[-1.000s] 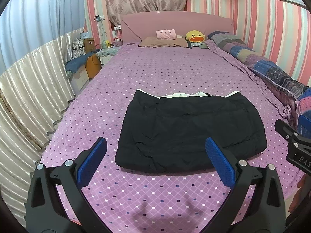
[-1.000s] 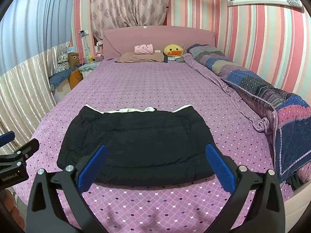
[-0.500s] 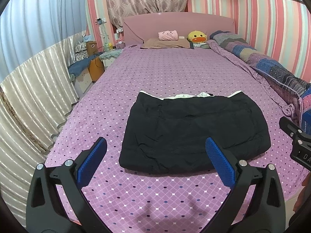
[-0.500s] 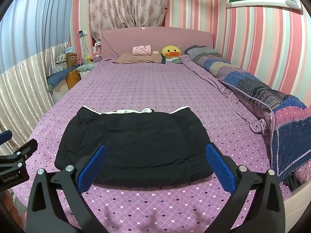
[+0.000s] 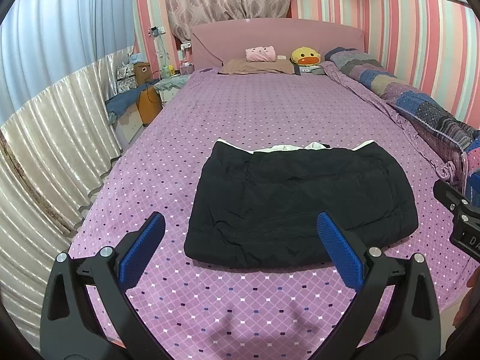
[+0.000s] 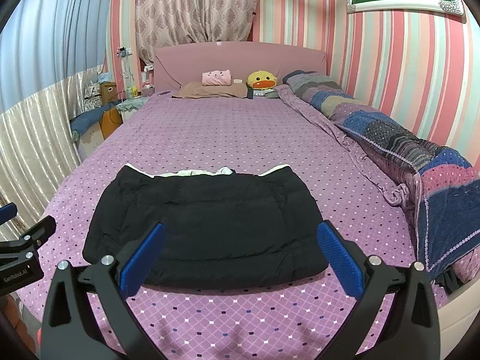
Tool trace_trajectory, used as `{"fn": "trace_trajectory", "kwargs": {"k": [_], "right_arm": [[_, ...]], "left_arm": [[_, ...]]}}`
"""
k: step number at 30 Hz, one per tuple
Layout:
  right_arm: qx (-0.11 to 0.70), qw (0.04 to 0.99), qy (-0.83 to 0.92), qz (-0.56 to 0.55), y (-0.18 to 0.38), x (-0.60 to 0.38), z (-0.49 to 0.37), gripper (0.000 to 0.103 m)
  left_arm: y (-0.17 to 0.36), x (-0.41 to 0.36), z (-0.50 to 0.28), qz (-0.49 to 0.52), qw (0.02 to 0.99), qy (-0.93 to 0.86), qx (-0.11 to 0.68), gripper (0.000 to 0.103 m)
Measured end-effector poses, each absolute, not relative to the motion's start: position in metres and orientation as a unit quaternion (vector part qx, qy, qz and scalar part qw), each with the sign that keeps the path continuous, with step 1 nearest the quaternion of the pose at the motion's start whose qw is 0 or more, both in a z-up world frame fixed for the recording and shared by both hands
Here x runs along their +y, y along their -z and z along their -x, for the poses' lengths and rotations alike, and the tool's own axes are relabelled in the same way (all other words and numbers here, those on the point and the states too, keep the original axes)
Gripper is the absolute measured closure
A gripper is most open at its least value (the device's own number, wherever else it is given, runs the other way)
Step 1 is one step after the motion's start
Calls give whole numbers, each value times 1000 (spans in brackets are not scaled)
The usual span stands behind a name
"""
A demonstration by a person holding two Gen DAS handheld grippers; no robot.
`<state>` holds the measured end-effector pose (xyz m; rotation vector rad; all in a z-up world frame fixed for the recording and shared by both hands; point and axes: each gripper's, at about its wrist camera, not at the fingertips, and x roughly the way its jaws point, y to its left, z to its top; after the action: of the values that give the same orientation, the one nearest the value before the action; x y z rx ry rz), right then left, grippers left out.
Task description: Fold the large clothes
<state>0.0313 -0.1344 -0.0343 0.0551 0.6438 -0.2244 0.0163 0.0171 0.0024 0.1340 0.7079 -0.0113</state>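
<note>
Jacket [image 5: 300,207]: lay folded flat on the bed [image 5: 255,114], near its foot end.
Pillow [image 5: 258,66]: sat at the head end, against the headboard [image 5: 276,39].
Plush duck [image 5: 306,57]: rested just right of the pillow.
Quilt [image 6: 390,138]: stretched along the bed's right side.
Left claw [image 5: 240,249]: hung before the jacket's near left corner, apart from it.
Right claw [image 6: 240,258]: hung over the jacket's near edge.

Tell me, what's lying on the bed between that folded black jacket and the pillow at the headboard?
Nothing: in both wrist views only bare dotted purple bedsheet stretches from the black jacket to the brown pillow.
</note>
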Motion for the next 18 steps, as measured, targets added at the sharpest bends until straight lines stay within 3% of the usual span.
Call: {"fn": "trace_trajectory", "kwargs": {"k": [18], "right_arm": [[312,943,116,-22,32,-132,-33,2]], "left_arm": [[-2,17,-19,-67,936,6,347,3]]}}
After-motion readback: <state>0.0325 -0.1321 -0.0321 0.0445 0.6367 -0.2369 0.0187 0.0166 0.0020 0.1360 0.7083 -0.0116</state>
